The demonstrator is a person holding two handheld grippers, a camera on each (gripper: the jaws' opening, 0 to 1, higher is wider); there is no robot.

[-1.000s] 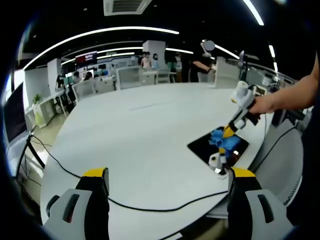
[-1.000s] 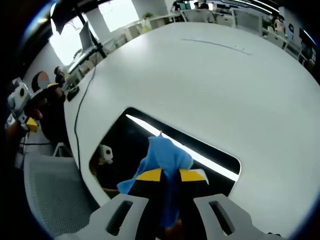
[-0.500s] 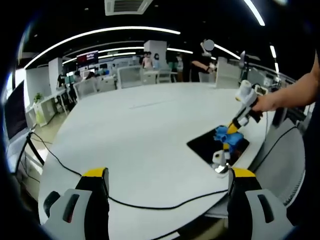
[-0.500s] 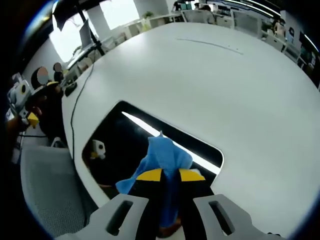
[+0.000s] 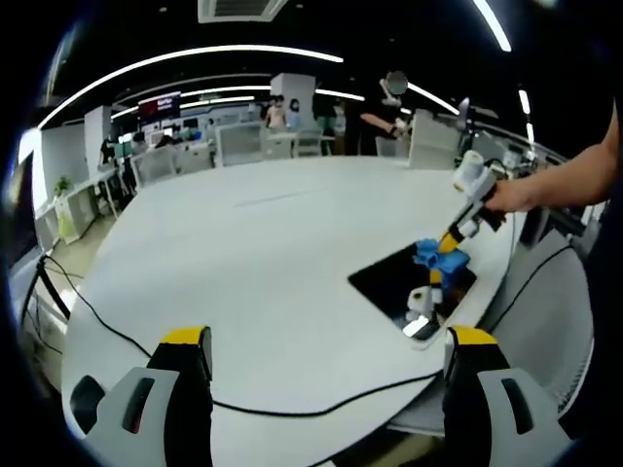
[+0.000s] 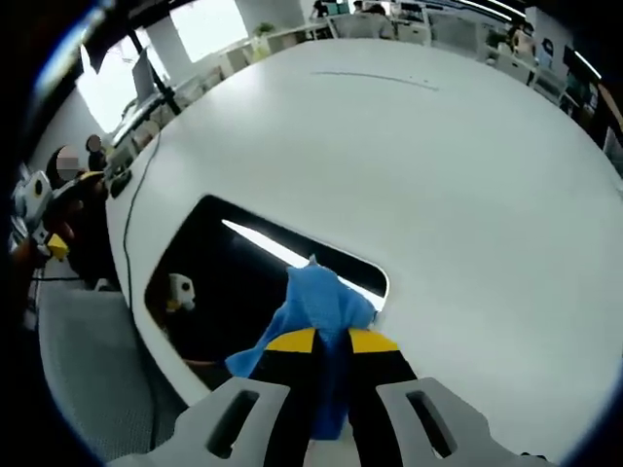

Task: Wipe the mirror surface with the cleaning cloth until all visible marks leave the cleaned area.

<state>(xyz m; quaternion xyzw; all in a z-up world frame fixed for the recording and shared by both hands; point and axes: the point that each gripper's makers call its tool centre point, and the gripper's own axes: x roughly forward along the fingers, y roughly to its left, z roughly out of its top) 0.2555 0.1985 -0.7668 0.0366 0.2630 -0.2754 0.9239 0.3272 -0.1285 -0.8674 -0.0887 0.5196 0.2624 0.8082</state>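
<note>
A dark rectangular mirror [image 5: 399,285] [image 6: 238,282] lies flat near the white table's right edge, reflecting a ceiling light strip. My right gripper [image 6: 332,342] is shut on a blue cleaning cloth [image 6: 321,309], which is pressed at the mirror's far right edge. In the left gripper view that same right gripper [image 5: 446,249], held by a hand, stands over the mirror with the blue cloth [image 5: 428,257] at its tip. My left gripper [image 5: 326,341] is open, hovering over the table's near edge, well left of the mirror, with nothing between its jaws.
A black cable [image 5: 292,404] runs across the round white table [image 5: 263,243] near its front edge. Grey mesh chairs [image 5: 545,321] [image 6: 88,379] stand beside the mirror's side of the table. Desks, chairs and people fill the office behind.
The right gripper has dragged the blue cloth across the mirror toward its far edge. The left view has shifted slightly, with the mirror now a bit further left.
</note>
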